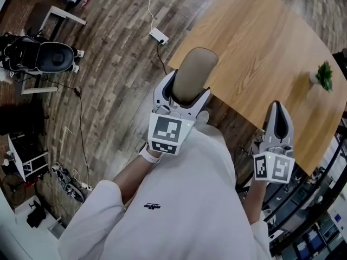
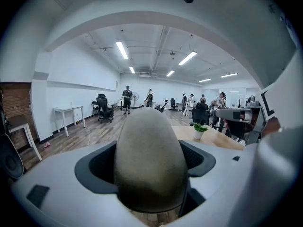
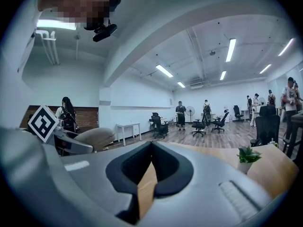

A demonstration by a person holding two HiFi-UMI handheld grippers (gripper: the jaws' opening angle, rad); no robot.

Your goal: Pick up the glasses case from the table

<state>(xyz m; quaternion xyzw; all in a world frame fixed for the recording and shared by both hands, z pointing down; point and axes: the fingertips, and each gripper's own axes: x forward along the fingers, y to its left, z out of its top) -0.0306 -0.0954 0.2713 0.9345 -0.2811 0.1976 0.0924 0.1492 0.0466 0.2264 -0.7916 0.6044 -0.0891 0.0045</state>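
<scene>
Left hand-held gripper (image 1: 187,93) grips glasses case (image 1: 192,72); head view shows it off table (image 1: 260,47).

Wood table (image 1: 255,53); small potted plant (image 1: 324,76) near edge.

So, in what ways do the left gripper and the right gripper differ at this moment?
The left gripper is shut on the glasses case; the right gripper holds nothing. The left one's jaws stand apart around the case; the right one's tips meet. Both are white and point away from the person.
</scene>
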